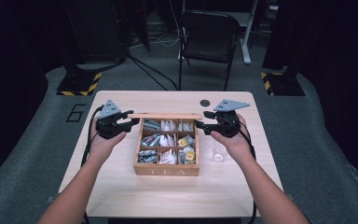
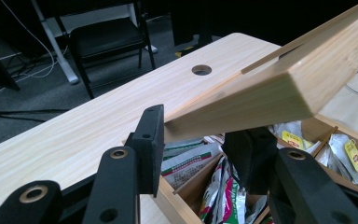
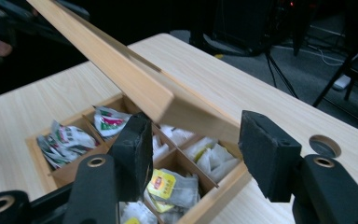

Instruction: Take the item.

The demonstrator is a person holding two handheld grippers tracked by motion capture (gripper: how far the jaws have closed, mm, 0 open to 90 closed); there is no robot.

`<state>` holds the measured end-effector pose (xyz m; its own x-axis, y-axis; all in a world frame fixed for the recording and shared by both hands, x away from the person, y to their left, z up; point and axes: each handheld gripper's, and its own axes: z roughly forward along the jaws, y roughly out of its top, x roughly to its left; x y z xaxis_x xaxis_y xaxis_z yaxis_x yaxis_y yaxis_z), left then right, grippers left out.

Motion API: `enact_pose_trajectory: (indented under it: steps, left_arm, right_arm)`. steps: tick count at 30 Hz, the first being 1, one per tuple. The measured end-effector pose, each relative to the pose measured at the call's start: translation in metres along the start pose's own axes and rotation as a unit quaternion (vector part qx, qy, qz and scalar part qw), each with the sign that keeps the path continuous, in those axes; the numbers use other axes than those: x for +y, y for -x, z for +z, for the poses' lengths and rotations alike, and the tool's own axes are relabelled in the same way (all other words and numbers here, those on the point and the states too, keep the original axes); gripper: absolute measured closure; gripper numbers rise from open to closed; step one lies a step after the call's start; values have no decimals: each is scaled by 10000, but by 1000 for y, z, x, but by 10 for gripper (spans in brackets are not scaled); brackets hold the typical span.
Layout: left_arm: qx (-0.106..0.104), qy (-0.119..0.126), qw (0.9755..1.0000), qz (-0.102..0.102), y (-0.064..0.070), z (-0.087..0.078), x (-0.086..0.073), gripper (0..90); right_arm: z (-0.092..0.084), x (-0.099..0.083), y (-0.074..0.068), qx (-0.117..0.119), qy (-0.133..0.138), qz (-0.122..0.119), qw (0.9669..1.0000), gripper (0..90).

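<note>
Left fingers (image 2: 151, 140): closed on the left end of the raised lid (image 2: 270, 93), one above it, one beneath.
Right fingers (image 3: 130, 149): set either side of the lid's right end (image 3: 135, 88); the far one appears clear of the wood, so a firm hold cannot be confirmed in the blurred frame.
Lid: hinged up at a slant over the tea box (image 1: 167, 171), along its far edge.
Tea box: mid-table (image 1: 121, 196), nine compartments of tea sachets (image 1: 186, 155) exposed.
Nearby: clear cup (image 1: 218, 154) just right of the box.
Step in hand: lid being swung on its hinge, both ends attended.
Next move: calls for both ends travelling together, evenly, so the lid does not twist.
</note>
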<state>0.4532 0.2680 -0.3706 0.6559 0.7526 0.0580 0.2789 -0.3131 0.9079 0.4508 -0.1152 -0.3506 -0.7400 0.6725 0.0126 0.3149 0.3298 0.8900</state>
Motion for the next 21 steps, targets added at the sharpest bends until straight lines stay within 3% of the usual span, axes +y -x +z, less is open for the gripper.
enact_pose_trajectory:
  steps: [5, 14, 17, 21]
  left_arm:
    - [-14, 7, 10000, -60, -4, 2, 5, 587]
    - [-54, 5, 9999, -136, -11, 5, 14, 592]
    - [-67, 40, 9998, -166, -13, 6, 15, 592]
    - [-66, 62, 9998, -179, -15, 7, 16, 594]
  right_arm:
    - [5, -1, 5, -51, -65, 84, 9999, 449]
    - [19, 7, 11, -171, -56, -68, 9998, 472]
    - [24, 8, 15, -263, -94, 76, 9996, 473]
    - [27, 10, 18, -294, -112, 75, 9995, 486]
